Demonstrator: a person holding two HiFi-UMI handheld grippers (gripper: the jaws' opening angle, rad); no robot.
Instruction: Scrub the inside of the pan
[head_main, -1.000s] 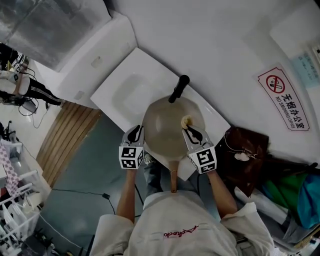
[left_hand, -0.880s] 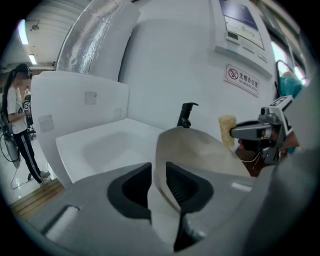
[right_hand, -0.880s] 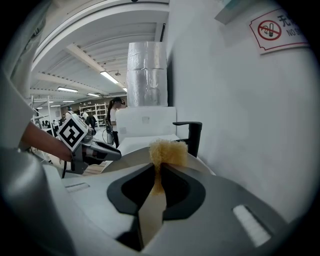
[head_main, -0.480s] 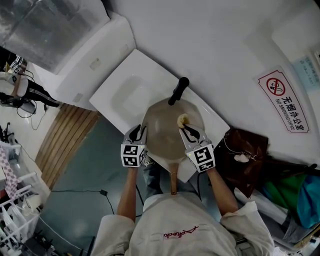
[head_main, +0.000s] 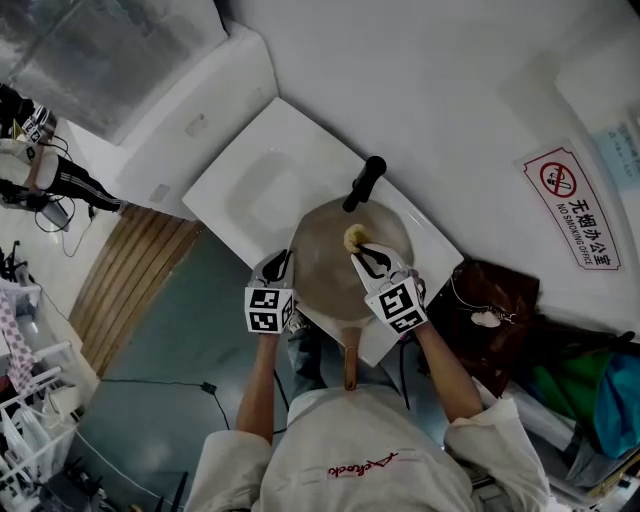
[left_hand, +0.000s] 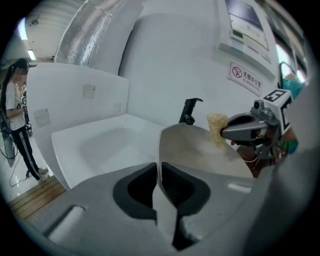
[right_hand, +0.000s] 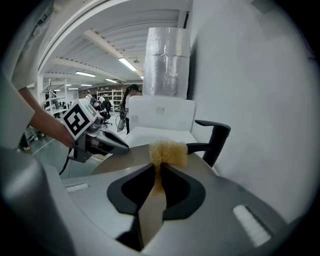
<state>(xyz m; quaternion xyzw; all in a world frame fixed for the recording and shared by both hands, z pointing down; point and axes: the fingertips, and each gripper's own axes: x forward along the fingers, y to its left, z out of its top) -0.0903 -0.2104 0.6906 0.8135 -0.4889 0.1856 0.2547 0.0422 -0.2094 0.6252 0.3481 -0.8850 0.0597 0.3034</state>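
Head view shows the left gripper (head_main: 278, 263) with fingers clamped on the pan (head_main: 322, 268) rim, and the right gripper (head_main: 361, 258) with fingers gripping a scrubber (head_main: 353, 237) against the pan's inside.

Pale short-sleeved shirt (head_main: 365, 440) here, red script (head_main: 355, 466) across the chest; left gripper (head_main: 275, 266) and right gripper (head_main: 363, 258) both grey, black-padded jaws, each carrying a white cube (head_main: 268, 308) with black square markers

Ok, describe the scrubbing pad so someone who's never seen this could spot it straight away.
Find the white sink with the black tap; a round grey pan is over it. Inside the pan, near the tap, the right gripper pinches the scrubbing pad. It is the only small, fuzzy, pale yellow thing among smooth grey and white surfaces.
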